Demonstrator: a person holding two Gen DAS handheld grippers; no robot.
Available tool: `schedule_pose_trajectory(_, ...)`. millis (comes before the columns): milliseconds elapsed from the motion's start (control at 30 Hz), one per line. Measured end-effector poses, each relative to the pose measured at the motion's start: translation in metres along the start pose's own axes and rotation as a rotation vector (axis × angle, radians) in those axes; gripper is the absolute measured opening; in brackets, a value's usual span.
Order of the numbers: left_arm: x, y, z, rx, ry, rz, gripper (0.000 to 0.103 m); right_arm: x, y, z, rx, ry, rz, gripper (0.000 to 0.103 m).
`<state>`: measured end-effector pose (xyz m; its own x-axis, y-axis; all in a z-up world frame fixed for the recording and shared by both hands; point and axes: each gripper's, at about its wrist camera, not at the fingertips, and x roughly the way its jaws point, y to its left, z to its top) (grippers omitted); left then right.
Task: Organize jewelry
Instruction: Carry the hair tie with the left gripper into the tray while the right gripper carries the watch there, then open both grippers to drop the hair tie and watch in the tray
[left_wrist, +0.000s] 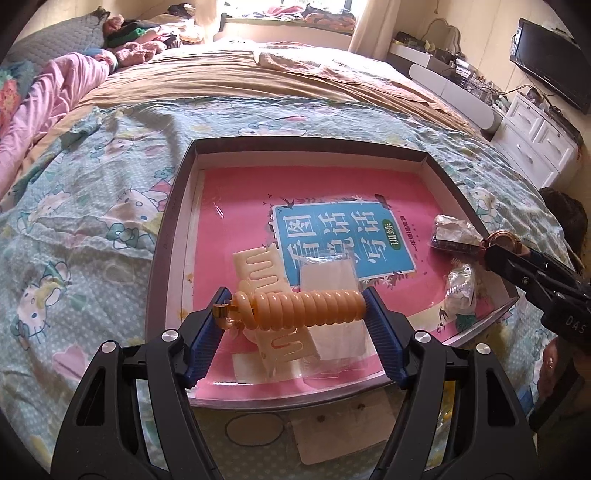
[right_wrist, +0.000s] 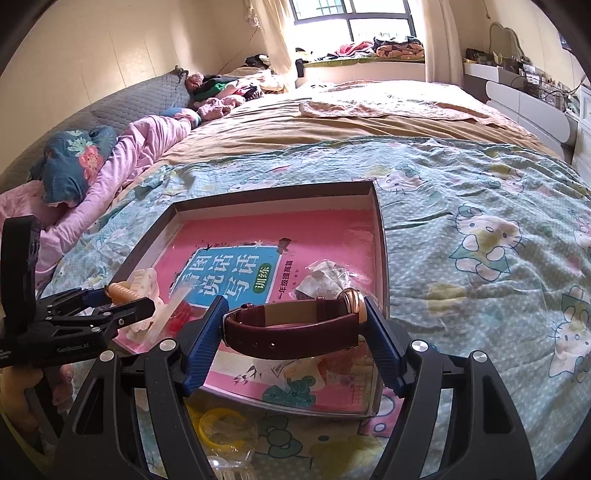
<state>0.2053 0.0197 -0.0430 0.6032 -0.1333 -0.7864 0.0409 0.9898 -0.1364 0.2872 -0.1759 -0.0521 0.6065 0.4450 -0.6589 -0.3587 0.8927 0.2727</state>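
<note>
Your left gripper (left_wrist: 295, 314) clamped the orange spiral hair tie (left_wrist: 306, 304) above the tray's (left_wrist: 177, 206) near edge, while your right gripper (right_wrist: 293, 325) pinched the maroon-strapped watch (right_wrist: 295, 325) over its near right corner.

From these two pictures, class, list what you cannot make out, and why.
- Watch dial: right wrist view, edge-on against the right gripper.
- Contents of the plastic packets: both views, too small and crinkled.
- Yellow ring: right wrist view, partly behind the gripper frame.
- Book cover: partly covered by the hair clips.

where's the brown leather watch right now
The brown leather strap watch is clamped in the right gripper, held over the near right corner of the grey shallow box.
</note>
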Motion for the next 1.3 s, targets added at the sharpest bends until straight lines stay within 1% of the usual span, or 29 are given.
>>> schedule_pose_trajectory(300, 0.004, -0.001, 0.008, -0.006, -0.006, -0.007, 0.064, 0.009, 0.002, 0.004, -0.015, -0.008, -0.011, 0.072)
schedule_pose_trajectory(400, 0.004, -0.004, 0.014, 0.000, -0.014, -0.020, 0.064, 0.009, 0.002, 0.005, -0.005, -0.002, 0.002, 0.072)
schedule_pose_trajectory(467, 0.006, -0.008, 0.016, 0.010, -0.012, -0.021, 0.064, 0.007, 0.002, 0.005, -0.003, -0.004, 0.007, 0.078)
schedule_pose_trajectory(600, 0.009, -0.010, 0.018, 0.012, -0.010, -0.028, 0.064, 0.001, 0.000, 0.005, 0.001, -0.012, 0.013, 0.080)
schedule_pose_trajectory(767, 0.010, -0.010, 0.018, 0.009, -0.007, -0.025, 0.064, -0.006, -0.002, 0.005, 0.014, -0.014, 0.023, 0.086)
schedule_pose_trajectory(867, 0.011, -0.010, 0.017, 0.005, -0.005, -0.022, 0.066, -0.011, -0.002, 0.004, 0.025, -0.017, 0.035, 0.090)
schedule_pose_trajectory(933, 0.012, -0.009, 0.018, -0.002, -0.003, -0.021, 0.070, -0.014, -0.001, 0.003, 0.024, -0.019, 0.039, 0.091)
schedule_pose_trajectory(1067, 0.010, -0.008, 0.018, -0.004, -0.009, -0.020, 0.071, -0.020, -0.002, 0.002, 0.034, -0.024, 0.047, 0.093)
schedule_pose_trajectory(1300, 0.002, -0.008, 0.015, -0.015, -0.028, -0.017, 0.083, -0.032, -0.004, 0.001, 0.054, -0.033, 0.059, 0.095)
